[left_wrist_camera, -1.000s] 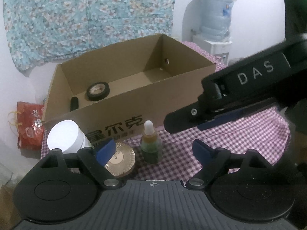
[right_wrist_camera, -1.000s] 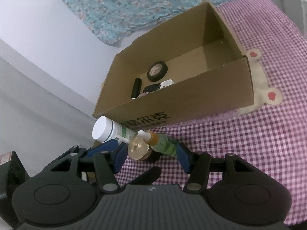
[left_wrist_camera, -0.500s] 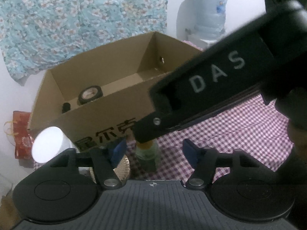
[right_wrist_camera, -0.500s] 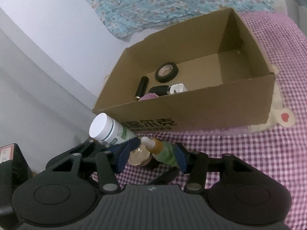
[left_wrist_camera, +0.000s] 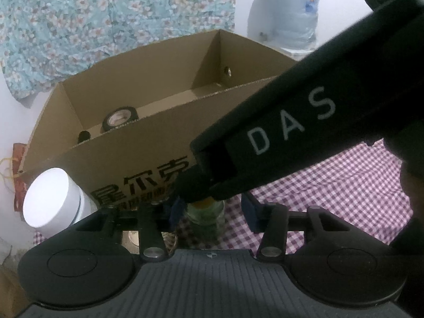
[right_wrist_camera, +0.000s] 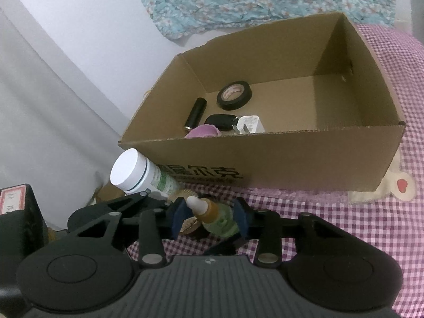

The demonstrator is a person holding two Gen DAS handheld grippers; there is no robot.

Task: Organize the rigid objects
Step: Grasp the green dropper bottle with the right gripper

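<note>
A small green dropper bottle point(right_wrist_camera: 217, 218) with a white tip stands on the checked cloth in front of the cardboard box point(right_wrist_camera: 304, 156). My right gripper point(right_wrist_camera: 209, 218) has its blue pads on both sides of the bottle, close to it; contact is unclear. In the left wrist view my left gripper point(left_wrist_camera: 212, 210) is open around the same bottle point(left_wrist_camera: 206, 216), and the right gripper's black body point(left_wrist_camera: 304, 132) crosses above it. A white-capped bottle point(right_wrist_camera: 137, 175) and a gold round lid point(right_wrist_camera: 189, 222) stand beside the dropper bottle.
The box holds a black tape roll point(right_wrist_camera: 234, 95), a black tube point(right_wrist_camera: 196, 112), a black key fob point(right_wrist_camera: 220, 122), a white charger point(right_wrist_camera: 250, 124) and a pink item point(right_wrist_camera: 202, 132). A water jug point(left_wrist_camera: 291, 18) stands behind. Flowered cloth hangs on the wall.
Both grippers moved in toward the dropper bottle. The right gripper's pads narrowed around it, and its body now fills much of the left wrist view.
</note>
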